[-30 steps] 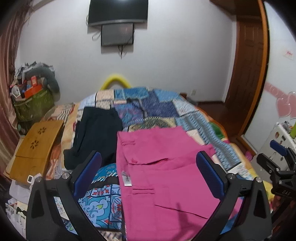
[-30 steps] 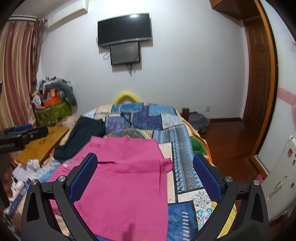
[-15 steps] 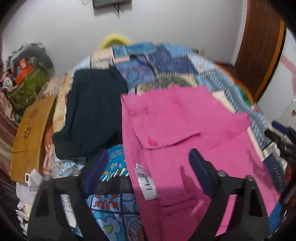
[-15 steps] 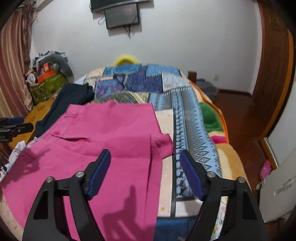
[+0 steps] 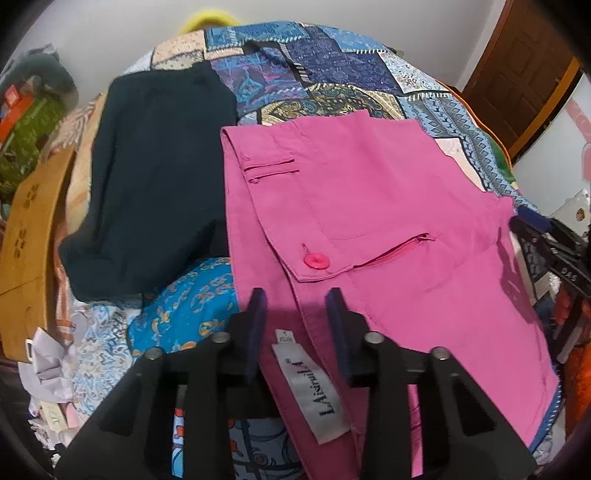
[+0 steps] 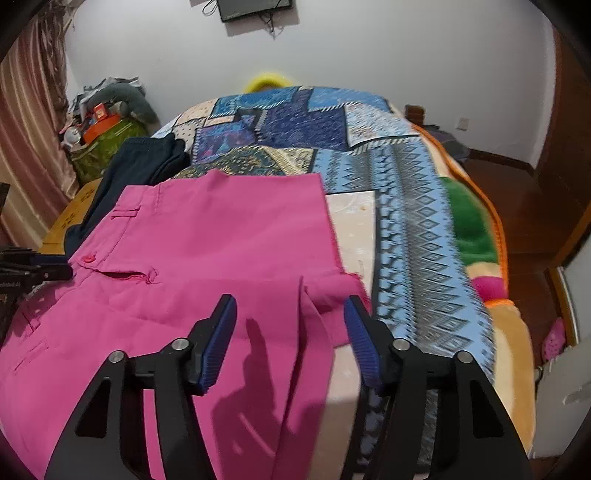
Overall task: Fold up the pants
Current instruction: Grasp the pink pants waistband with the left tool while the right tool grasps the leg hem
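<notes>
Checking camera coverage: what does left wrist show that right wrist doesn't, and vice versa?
Left wrist only: the white label sewn inside the waistband, between the left gripper's narrowed but open fingers.

Right wrist only: the wall screen, curtain and wood floor; the right gripper is open over the folded-back cloth.

Both: pink pants on the patchwork bedspread, dark garment beside them.

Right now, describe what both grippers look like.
The left gripper and right gripper match: black angular plastic arms with triangular cut-outs, round silver bolts at the joints, and flat dark blue fingers with ribbed pads. No cables or sleeves are visible.
</notes>
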{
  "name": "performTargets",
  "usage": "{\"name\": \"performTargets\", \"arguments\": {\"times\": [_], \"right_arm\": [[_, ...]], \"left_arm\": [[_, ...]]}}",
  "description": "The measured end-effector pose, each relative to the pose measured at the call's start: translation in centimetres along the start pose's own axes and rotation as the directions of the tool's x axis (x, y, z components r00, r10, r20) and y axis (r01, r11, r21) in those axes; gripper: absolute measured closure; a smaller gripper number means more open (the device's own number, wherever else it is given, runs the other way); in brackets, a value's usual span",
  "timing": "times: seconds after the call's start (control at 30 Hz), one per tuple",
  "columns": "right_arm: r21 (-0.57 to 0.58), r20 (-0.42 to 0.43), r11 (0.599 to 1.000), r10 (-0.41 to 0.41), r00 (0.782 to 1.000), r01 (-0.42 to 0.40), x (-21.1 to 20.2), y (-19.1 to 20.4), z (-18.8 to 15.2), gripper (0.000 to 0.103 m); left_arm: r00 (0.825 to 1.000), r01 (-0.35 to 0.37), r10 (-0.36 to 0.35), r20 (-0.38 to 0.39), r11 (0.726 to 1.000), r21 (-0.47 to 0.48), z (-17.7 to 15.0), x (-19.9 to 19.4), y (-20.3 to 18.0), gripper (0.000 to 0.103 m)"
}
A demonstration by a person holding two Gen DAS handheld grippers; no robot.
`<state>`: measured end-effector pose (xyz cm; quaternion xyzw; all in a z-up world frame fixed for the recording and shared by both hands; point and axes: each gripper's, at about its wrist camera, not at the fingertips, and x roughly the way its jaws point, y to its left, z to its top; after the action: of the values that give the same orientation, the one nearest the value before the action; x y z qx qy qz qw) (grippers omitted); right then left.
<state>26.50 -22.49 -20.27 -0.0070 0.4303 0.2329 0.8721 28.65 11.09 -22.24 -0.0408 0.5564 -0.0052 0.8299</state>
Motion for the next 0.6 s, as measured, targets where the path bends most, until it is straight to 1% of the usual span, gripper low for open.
{"name": "performTargets", "arguments": {"times": [0.07,0.17,0.27,0.3,0.33,0.37,0.4,0.43,0.47,0.5,0.6], "right_arm": [[-0.009,-0.012,1.0,0.004,1.0,-0.004,0.7,0.0,0.4,0.05],[-0.022,-0.032,1.0,0.007,0.999,-0.007,1.4,0.1,0.5,0.051],[-0.013,-0.056,1.0,0.013,0.998,-0.013,2.3,0.0,0.5,0.051],[-0.005,-0.06,1.0,0.015,0.998,-0.015,2.4,-0.1,0.6,0.052],[0.003,-0.062,1.0,0.017,0.998,-0.017,2.6,-0.2,0.7,0.053],[0.015,-0.062,1.0,0.018,0.998,-0.017,2.6,-0.3,0.7,0.056],[0.026,-0.061,0.999,0.022,0.998,-0.02,2.7,-0.4,0.8,0.061],[0.037,-0.064,0.999,0.028,0.998,-0.026,2.8,-0.5,0.8,0.064],[0.04,-0.067,0.999,0.028,0.997,-0.025,2.9,-0.5,0.8,0.071],[0.039,-0.068,0.999,0.024,0.997,-0.022,3.0,-0.5,0.8,0.078],[0.035,-0.072,0.999,0.034,0.997,-0.032,3.0,-0.4,0.7,0.089]], "left_arm": [[1.0,0.012,-0.012,-0.006,1.0,-0.001,0.2,0.1,0.1,0.072],[0.998,0.033,-0.033,-0.046,0.999,-0.014,0.4,1.0,0.3,0.072],[0.993,0.09,-0.095,-0.076,0.994,-0.067,0.7,1.9,1.1,0.072],[0.99,0.111,-0.118,-0.079,0.99,-0.081,0.8,2.1,1.3,0.074],[0.987,0.129,-0.136,-0.082,0.988,-0.088,0.9,2.2,1.3,0.082],[0.985,0.141,-0.149,-0.083,0.986,-0.092,0.9,2.3,1.3,0.083],[0.985,0.144,-0.151,-0.082,0.985,-0.094,1.0,2.3,1.3,0.085],[0.985,0.147,-0.154,-0.081,0.985,-0.088,0.9,2.3,1.1,0.09],[0.983,0.155,-0.162,-0.081,0.984,-0.082,0.9,2.3,1.0,0.095],[0.982,0.162,-0.168,-0.083,0.984,-0.076,0.9,2.2,0.8,0.097],[0.992,0.114,-0.116,-0.059,0.993,-0.031,0.8,1.7,0.0,0.099]]}}
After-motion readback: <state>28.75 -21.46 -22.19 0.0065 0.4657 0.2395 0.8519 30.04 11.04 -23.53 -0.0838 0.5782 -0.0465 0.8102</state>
